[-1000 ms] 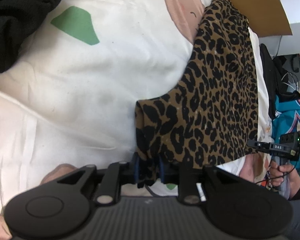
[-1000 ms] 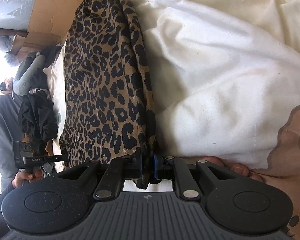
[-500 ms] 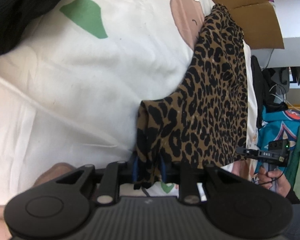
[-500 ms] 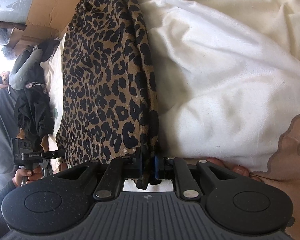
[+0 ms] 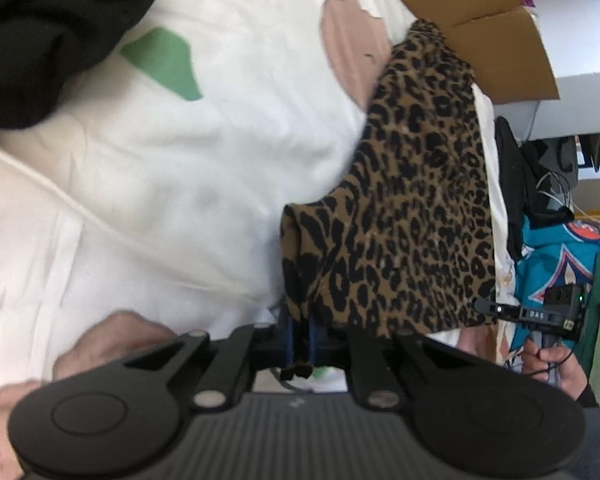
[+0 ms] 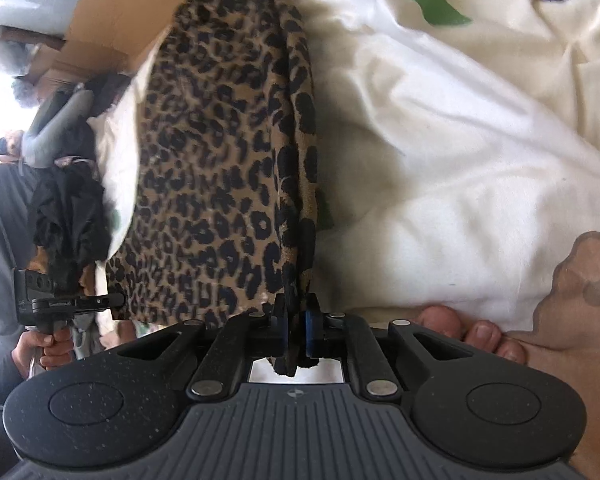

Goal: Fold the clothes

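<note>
A bed [image 5: 204,168] with a white cover printed in green and pink patches fills the room's middle, with flattened cardboard [image 5: 488,28] beyond its far edge and a heap of black clothing [image 5: 48,32] lying at one corner. More clothes, teal and dark, are piled off to the side of the bed.

The piece being worked on is a leopard-print garment [image 5: 416,208]. It hangs stretched between the two tools, lifted over the cover rather than lying flat on it. The left tool [image 5: 300,336] has its blue pads pressed together on one bunched corner of the cloth. The right tool [image 6: 296,332] is likewise clamped on another corner, with a dark hem poking out behind its pads. From the right wrist view the cloth [image 6: 220,160] looks doubled, as several edges run stacked along one side, so I judge at least one fold is already in it. How many layers there are I cannot tell.

What is left, as far as I can see, is to bring this held cloth down onto the bed in a neat shape and let go of it. Whether it is being raised for another fold or lowered to finish, this view does not settle. The black heap also looks unfolded.
</note>
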The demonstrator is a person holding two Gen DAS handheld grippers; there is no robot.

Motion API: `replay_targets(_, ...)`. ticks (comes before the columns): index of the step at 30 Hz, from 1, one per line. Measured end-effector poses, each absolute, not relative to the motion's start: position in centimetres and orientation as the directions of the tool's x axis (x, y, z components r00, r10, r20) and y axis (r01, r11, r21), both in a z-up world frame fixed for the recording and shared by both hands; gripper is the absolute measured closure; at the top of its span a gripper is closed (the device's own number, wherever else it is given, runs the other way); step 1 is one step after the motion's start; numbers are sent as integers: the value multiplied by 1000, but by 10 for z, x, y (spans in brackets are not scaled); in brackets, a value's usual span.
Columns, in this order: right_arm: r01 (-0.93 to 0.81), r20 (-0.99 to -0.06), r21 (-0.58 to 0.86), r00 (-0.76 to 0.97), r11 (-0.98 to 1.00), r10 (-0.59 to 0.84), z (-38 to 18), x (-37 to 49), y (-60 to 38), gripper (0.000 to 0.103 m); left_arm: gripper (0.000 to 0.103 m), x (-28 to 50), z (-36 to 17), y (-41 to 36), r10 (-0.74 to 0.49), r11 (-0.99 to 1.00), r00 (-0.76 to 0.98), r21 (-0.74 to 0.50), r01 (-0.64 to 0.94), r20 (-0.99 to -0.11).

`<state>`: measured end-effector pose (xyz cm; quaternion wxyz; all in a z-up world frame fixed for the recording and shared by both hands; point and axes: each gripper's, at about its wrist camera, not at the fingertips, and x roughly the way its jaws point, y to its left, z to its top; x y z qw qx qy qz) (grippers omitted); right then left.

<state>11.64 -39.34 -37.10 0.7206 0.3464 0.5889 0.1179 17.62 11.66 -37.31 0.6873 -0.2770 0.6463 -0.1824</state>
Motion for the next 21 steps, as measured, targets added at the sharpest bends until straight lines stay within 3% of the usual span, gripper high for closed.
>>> replay_targets(12,146,-717,692,246,707,652,-347,99,-401,98,96,162,-332,115,-598,799,31,-599,-52,-801)
replay_targets(21,111,-691,720,212,686,691,-334,84,-399,98,96,149,-322,135,-666,736,46,-666,-119,-744)
